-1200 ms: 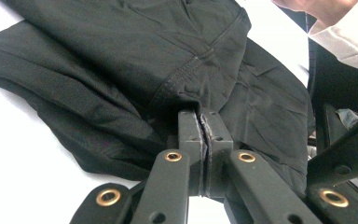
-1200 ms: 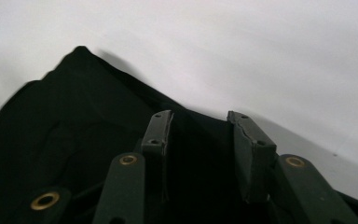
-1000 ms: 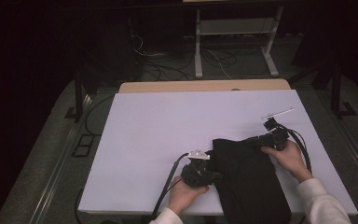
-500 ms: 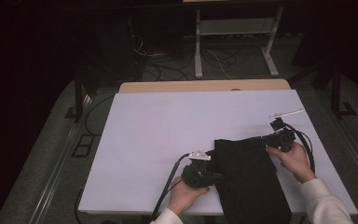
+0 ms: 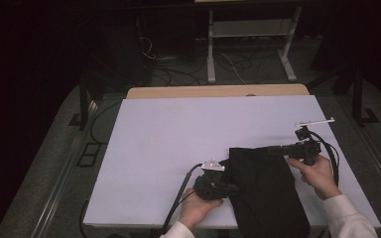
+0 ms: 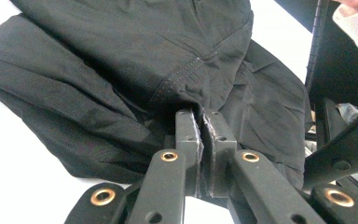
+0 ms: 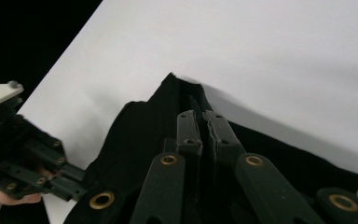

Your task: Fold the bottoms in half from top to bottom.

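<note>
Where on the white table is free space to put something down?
The white table is bare on its whole far half, up to the wooden edge, and along its left side beside the left gripper. It is crowded at the near right, where the black garment lies between both hands, with the right gripper on its far edge.

Dim lab: white table (image 5: pixel 178 148), floor cables (image 5: pixel 178 74).

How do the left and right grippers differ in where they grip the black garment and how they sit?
The left gripper pinches the black garment at its left edge, near a stitched seam; the right gripper pinches its far right corner. The left gripper sits low, close to the white table; the right gripper is held farther back, with the cloth rising to it. Both are shut on the fabric.
</note>
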Action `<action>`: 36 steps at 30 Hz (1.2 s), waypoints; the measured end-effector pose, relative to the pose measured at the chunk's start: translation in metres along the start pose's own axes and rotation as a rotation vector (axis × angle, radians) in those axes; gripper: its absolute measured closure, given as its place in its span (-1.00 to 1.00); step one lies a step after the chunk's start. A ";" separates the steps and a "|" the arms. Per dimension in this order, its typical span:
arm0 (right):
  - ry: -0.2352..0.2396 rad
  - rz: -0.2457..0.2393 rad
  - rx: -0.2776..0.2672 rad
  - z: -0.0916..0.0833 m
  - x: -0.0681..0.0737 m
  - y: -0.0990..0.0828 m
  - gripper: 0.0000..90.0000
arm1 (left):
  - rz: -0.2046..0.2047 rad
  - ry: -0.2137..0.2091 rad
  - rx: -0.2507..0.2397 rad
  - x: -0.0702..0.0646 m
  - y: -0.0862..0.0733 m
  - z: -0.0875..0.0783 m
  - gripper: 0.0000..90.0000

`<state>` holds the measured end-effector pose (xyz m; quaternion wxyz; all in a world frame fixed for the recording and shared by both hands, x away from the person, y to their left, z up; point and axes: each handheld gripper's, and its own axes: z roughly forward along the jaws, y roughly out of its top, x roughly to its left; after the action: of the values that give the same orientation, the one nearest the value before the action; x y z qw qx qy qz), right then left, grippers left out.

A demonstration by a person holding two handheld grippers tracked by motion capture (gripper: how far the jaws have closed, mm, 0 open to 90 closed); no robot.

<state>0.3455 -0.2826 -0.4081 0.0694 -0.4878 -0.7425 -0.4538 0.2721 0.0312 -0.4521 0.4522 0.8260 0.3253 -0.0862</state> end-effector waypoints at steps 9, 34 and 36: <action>0.048 0.008 -0.009 -0.008 0.013 -0.010 0.86 | 0.022 0.002 -0.009 -0.002 -0.002 0.001 0.71; 0.077 -0.060 -0.081 -0.035 0.036 -0.041 0.86 | 0.027 0.054 -0.132 0.008 0.013 -0.029 -0.33; 0.081 -0.057 -0.081 -0.038 0.038 -0.046 0.86 | 0.044 0.098 -0.150 0.009 0.015 -0.033 -0.34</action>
<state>0.2771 -0.2907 -0.3932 0.0664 -0.4503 -0.7336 -0.5047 0.2835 0.0560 -0.4269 0.4981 0.7999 0.3346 -0.0111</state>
